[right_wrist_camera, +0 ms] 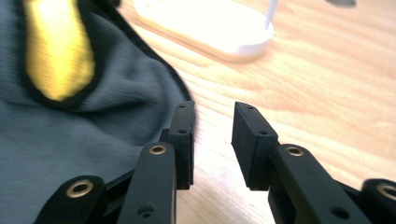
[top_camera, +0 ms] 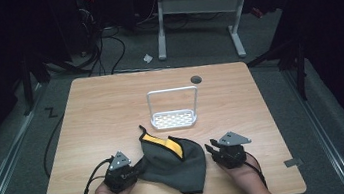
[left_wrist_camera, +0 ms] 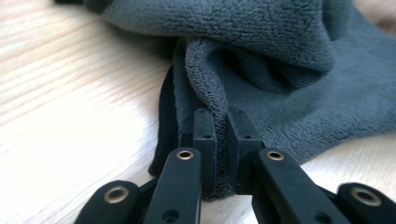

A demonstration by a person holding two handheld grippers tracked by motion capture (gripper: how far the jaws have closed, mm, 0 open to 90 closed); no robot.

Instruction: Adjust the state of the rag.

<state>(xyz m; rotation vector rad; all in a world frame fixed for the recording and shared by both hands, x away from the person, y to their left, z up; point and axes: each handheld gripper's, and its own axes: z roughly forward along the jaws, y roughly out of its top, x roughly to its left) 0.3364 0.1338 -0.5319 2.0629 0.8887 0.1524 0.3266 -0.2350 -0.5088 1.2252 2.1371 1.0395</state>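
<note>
Grey fleecy cloth with a yellow lining (top_camera: 176,163) lies crumpled on your wood-grain tabletop (top_camera: 101,111); your left tool (left_wrist_camera: 222,122) clenches its plush edge, your right tool (right_wrist_camera: 212,140) gapes beside it.

Left gripper (left_wrist_camera: 219,123) is pinched tight, jaws nearly together; right gripper (right_wrist_camera: 212,121) sits low, jaws apart.

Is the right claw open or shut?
Open. The right claw's jaws stand apart with bare table between them, beside the grey cloth's edge.
</note>
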